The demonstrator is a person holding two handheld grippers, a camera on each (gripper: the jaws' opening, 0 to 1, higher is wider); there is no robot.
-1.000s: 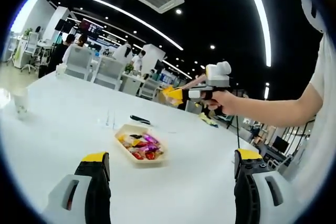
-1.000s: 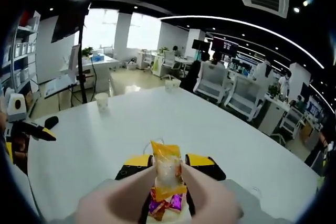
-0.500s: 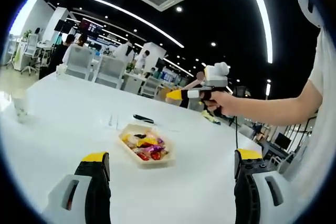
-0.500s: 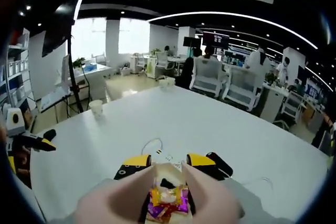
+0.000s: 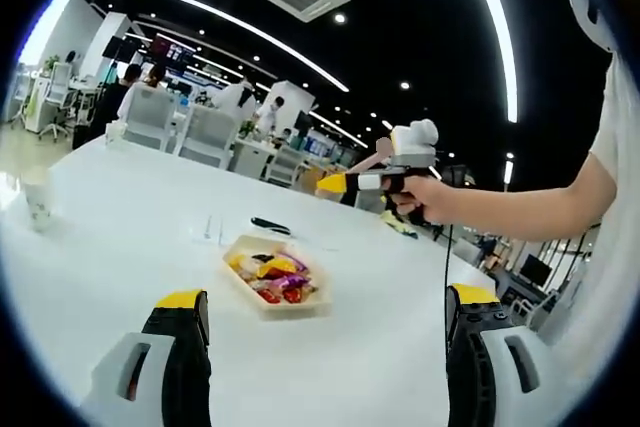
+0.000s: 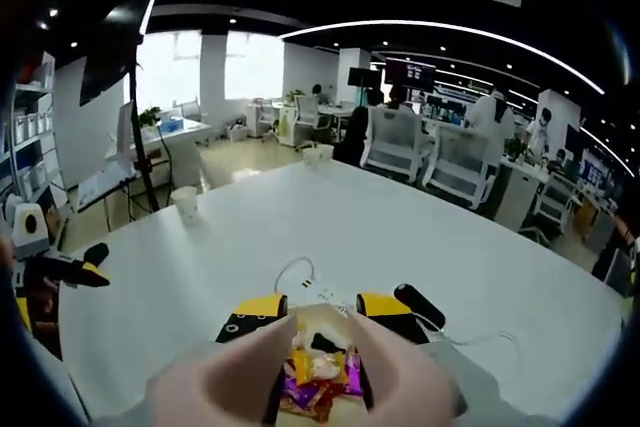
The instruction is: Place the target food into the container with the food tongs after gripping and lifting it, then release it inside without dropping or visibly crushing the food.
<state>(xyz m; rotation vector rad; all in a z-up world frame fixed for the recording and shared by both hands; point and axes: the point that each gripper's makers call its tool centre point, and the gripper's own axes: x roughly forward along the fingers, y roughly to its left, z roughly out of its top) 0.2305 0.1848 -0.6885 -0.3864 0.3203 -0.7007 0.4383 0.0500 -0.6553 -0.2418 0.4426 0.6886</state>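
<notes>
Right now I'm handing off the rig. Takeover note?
Left claw: open, empty, aimed at the tray on the table.
Right claw: clamped on the tongs, tips over the tray.
Wrapped snacks lie in the tray; none lifted in the tongs.
Done: drop-off, apparently.
Left: draw the tongs clear and check that nothing is crushed.

Grey left gripper with yellow-tipped black fingers, right gripper alike, white sleeve
</notes>
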